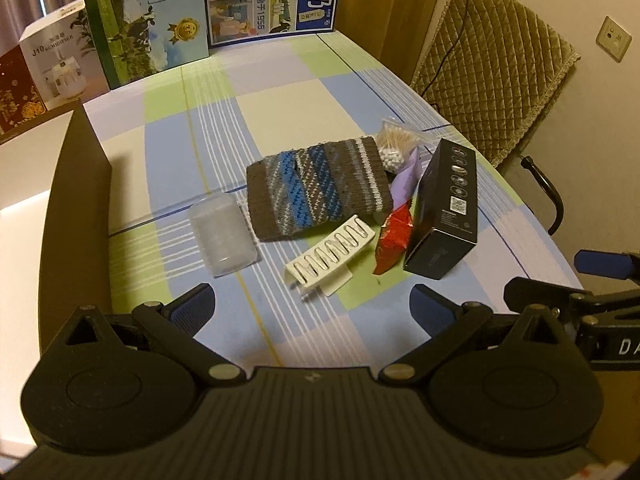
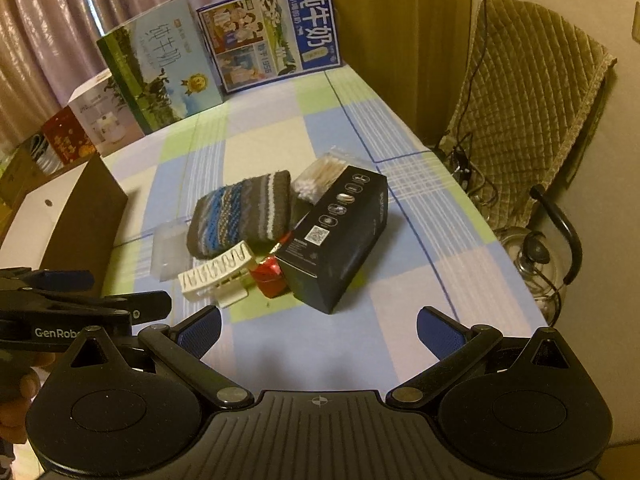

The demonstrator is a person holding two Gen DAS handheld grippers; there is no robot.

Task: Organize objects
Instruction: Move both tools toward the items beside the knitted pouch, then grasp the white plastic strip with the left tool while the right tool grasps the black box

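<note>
A cluster of objects lies mid-table: a striped knit pouch, a clear plastic case, a white hair claw clip, a red packet, a black box, a bag of cotton swabs and a purple piece. My left gripper is open and empty, in front of the clip. My right gripper is open and empty, in front of the black box.
An open brown box stands at the table's left. Milk cartons and other boxes line the far edge. A padded chair and a glass kettle stand right of the checked tablecloth.
</note>
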